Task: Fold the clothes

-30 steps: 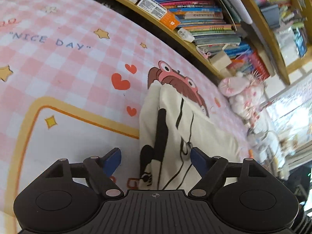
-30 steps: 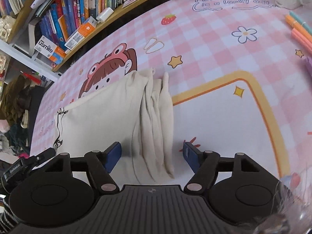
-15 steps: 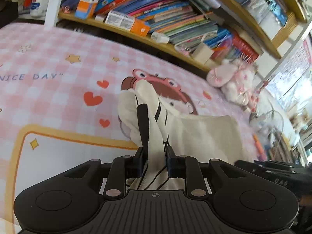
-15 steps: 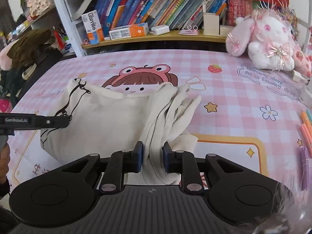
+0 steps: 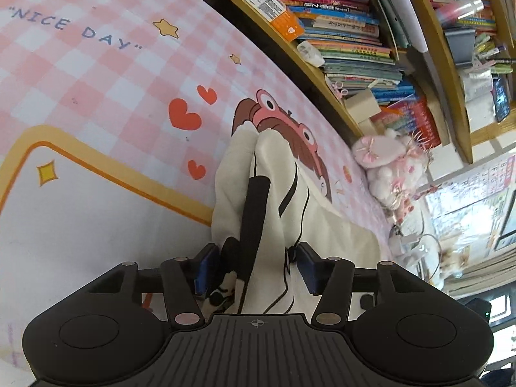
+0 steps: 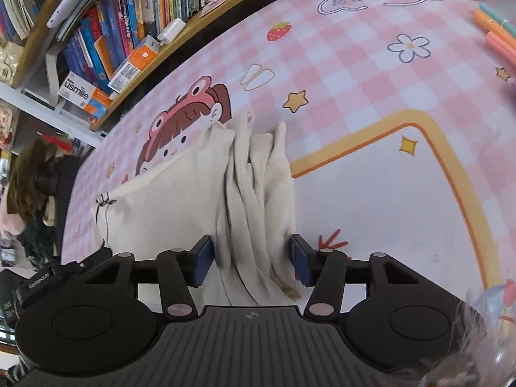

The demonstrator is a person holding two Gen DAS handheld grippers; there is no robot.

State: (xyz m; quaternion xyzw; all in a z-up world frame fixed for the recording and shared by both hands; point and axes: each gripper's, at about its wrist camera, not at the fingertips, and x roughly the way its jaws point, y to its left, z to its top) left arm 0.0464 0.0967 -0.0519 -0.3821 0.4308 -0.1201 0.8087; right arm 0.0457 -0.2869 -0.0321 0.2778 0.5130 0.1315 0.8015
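Note:
A cream garment [image 5: 274, 200] with black printed lines lies on the pink checked table cover [image 5: 80, 96], bunched at both ends. My left gripper [image 5: 256, 267] straddles the bunched end with the black print. Its jaws are opening, and the cloth fills the gap without being squeezed. In the right wrist view the other end of the garment [image 6: 167, 200] is gathered into folds. My right gripper [image 6: 251, 258] straddles those folds low over the table cover [image 6: 371, 193]. Its jaws are opening too, with the cloth loose between the blue pads.
A bookshelf [image 5: 338, 32] full of books runs along the table's far edge, with a pink plush toy [image 5: 387, 164] beside it. Coloured pens [image 6: 496, 35] lie at the far right. Dark clothing [image 6: 32, 177] hangs past the left edge. The left gripper's body [image 6: 38, 283] shows at the lower left.
Both grippers stood wide open, then shut on the bunched ends and lifted them. Now both are back down near the table, jaws parted, and the cloth has sagged down.

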